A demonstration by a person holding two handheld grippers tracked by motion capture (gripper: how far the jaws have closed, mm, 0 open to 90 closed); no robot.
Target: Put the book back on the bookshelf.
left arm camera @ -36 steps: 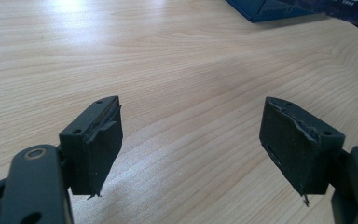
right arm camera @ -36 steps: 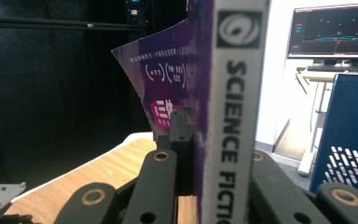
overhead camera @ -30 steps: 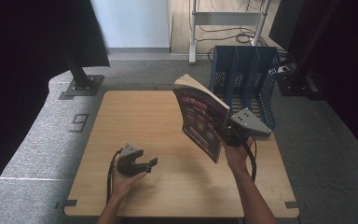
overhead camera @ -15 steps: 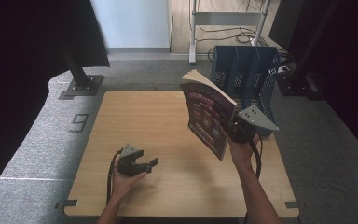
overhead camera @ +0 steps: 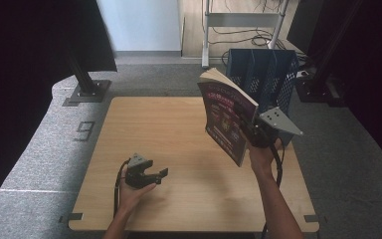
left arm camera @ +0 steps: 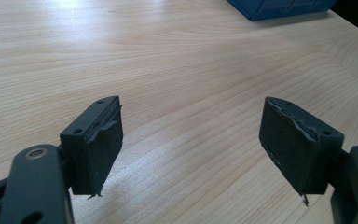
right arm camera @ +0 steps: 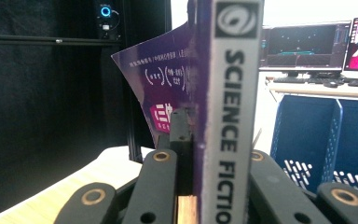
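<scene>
Now purple book (overhead camera: 226,117) upright, clamped in right tongs (overhead camera: 256,135) above table; left tongs (overhead camera: 160,174) open, empty.

Purple paperback book (overhead camera: 225,115), spine reading SCIENCE FICTION; held up off the counter (overhead camera: 179,129), standing tilted, cover curling a bit; pinched in the right tool (overhead camera: 254,133), just in front of the blue rack (overhead camera: 273,69).

Left tool (overhead camera: 155,174) agape, right tool (overhead camera: 252,133) clamped.
</scene>
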